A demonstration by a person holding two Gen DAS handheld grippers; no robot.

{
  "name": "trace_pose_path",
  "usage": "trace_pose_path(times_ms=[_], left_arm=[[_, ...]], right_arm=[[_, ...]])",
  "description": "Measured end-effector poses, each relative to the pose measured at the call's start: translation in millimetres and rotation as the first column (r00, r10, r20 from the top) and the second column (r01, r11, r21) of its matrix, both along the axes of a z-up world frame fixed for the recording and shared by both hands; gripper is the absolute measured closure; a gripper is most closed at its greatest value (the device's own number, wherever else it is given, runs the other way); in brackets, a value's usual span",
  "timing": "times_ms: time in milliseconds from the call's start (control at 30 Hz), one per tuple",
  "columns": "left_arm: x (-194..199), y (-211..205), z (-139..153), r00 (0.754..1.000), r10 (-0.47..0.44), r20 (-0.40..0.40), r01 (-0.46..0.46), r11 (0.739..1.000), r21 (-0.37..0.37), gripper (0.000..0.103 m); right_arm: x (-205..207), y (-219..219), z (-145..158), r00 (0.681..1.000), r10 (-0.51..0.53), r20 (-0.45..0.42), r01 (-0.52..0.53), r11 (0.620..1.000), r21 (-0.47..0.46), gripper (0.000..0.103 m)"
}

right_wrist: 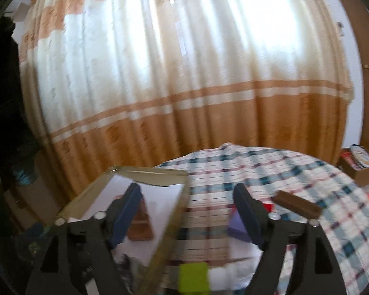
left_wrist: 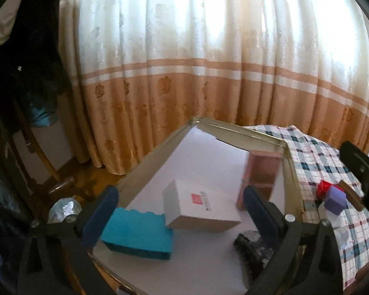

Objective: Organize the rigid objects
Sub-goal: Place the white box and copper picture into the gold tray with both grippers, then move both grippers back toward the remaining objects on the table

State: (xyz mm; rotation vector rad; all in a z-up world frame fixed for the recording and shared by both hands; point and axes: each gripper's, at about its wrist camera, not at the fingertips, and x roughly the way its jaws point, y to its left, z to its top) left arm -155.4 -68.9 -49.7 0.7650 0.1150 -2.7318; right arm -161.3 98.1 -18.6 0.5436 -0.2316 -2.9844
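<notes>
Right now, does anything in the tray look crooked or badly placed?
Yes. The white box sits tilted, one edge propped on the blue block rather than flat on the tray floor. The pink box stands upright in the far corner.

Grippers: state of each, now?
Left gripper: open, holding nothing; white box and teal box lie between its fingers, untouched.
Right gripper: open, holding nothing.
</notes>
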Motion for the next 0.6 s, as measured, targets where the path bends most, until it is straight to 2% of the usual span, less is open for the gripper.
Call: trace_pose_path(times_ms=[267,333,467,600], left_arm=[[9,11,3,0.999,-0.009,-0.041,0.009,1.0,-0.004,0.001],[7,16,4,0.999,-0.016,-0.041,0.016,1.0,-0.001,0.001],[10,29,6,0.997,-0.04,-0.065,0.041,0.999,0.017,0.001],[13,55,9,0.99,-0.106,-0.091,0.101,0.994,-0.052,0.001]], right_arm=[[28,18,-6,0.991,-0.108,-0.083,0.118,0.984,0.131,0.02],[33,26,-4,0.987,-0.131,-0.093,0.142,0.983,0.117,0.016],[45,40,-2,0.977,-0.173,-0.127,0.185,0.979,0.089,0.016],[51,51,-1,0.964,-0.215,-0.155,0.235,0.965,0.12,0.016]])
